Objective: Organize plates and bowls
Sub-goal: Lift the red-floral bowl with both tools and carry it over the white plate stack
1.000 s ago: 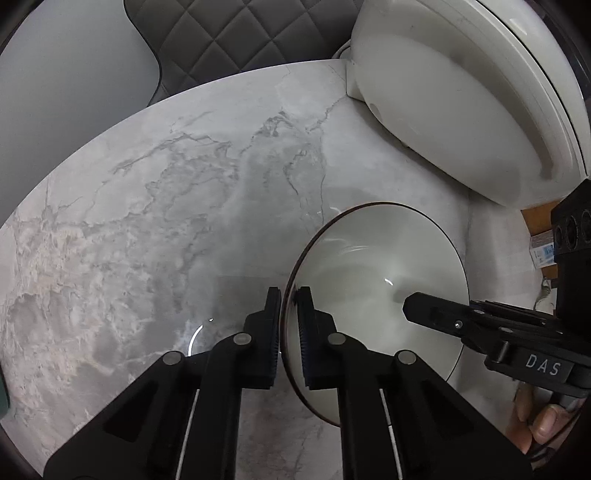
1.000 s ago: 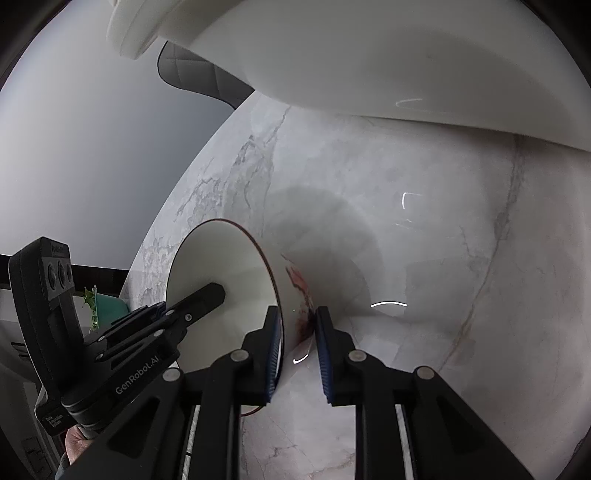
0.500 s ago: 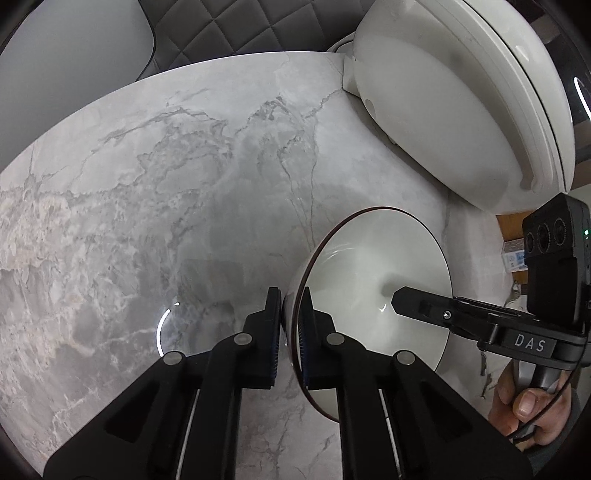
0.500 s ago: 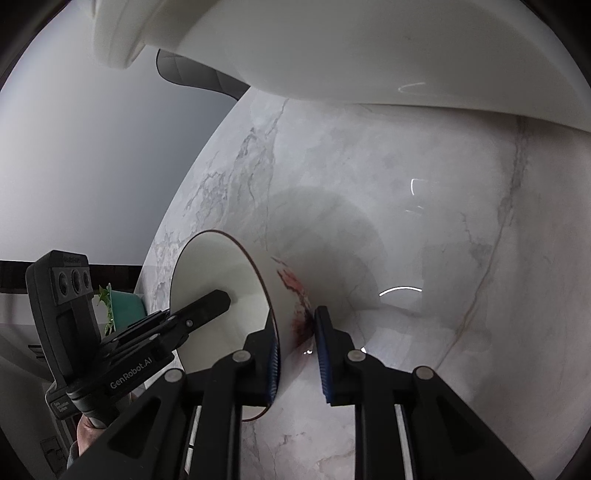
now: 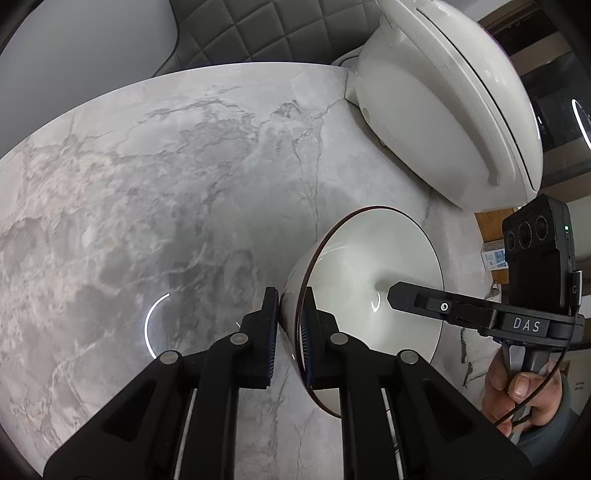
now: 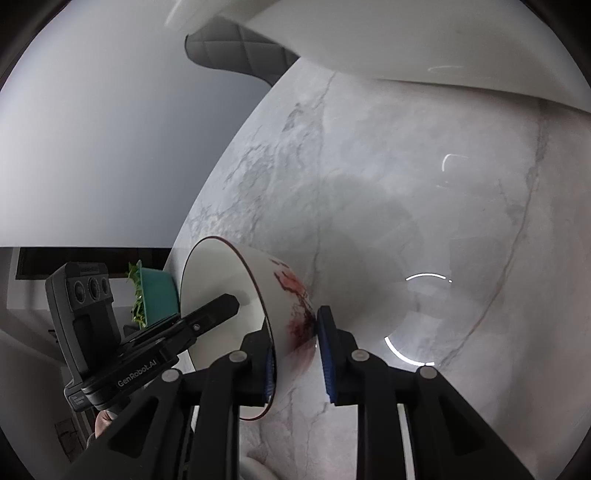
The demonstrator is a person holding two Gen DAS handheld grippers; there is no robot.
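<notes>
A white bowl with a dark rim and a red pattern on its outside is held in the air above the marble table. My left gripper is shut on the bowl's wall on one side. My right gripper is shut on the opposite wall, one finger inside and one outside. Each gripper shows in the other's view: the right one inside the bowl's far rim, the left one likewise. The bowl is tilted, its opening turned sideways.
A large white domed appliance stands at the table's far right and fills the top of the right wrist view. A quilted grey chair stands behind the table. A green pot with a plant is off the table's left.
Both grippers have risen with the bowl between them, and the table looks farther away. The grips on the bowl have not changed.
</notes>
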